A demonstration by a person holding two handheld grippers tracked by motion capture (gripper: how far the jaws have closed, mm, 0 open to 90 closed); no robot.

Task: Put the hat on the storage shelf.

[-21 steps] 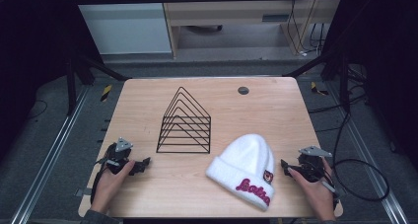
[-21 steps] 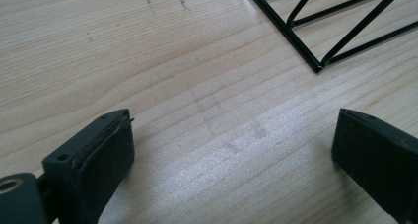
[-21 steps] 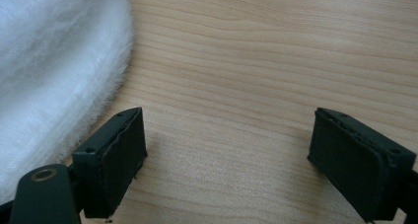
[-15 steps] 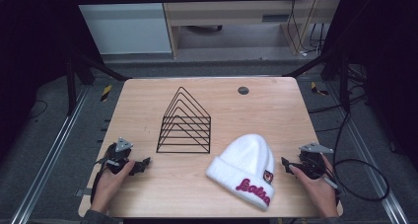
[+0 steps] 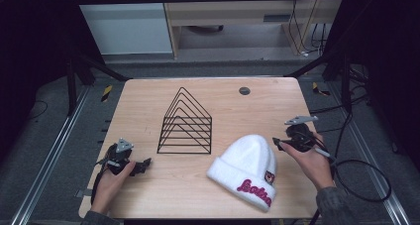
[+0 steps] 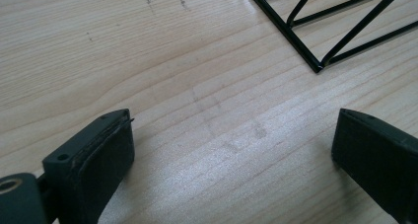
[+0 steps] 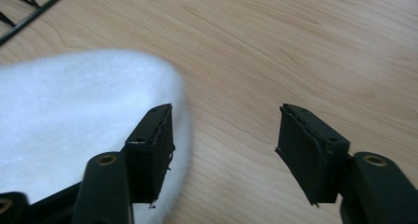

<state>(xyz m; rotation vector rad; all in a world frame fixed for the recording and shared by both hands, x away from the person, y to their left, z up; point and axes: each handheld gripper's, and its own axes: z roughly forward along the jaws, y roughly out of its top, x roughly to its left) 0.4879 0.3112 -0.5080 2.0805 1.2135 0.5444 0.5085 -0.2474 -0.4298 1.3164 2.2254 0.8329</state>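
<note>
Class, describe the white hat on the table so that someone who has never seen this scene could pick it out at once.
Start at the wooden table and find the black wire rack near its middle. Just right of it and nearer the person lies the white knit beanie, beside the right gripper. It is the one soft, pale thing there, with red lettering on its folded cuff.

We see a worktop (image 5: 148, 101) of pale wood, smooth, with fine grain and a soft sheen under the light. The rack (image 5: 186, 123) looks like thin black wire with a glossy coat. The hat (image 5: 245, 168) is white, fuzzy knitted cloth, its red lettering looking stitched. On the right claw (image 7: 224, 152) the pads (image 7: 300, 150) appear as matt black rubber, slightly rough, in hard black plastic.
</note>
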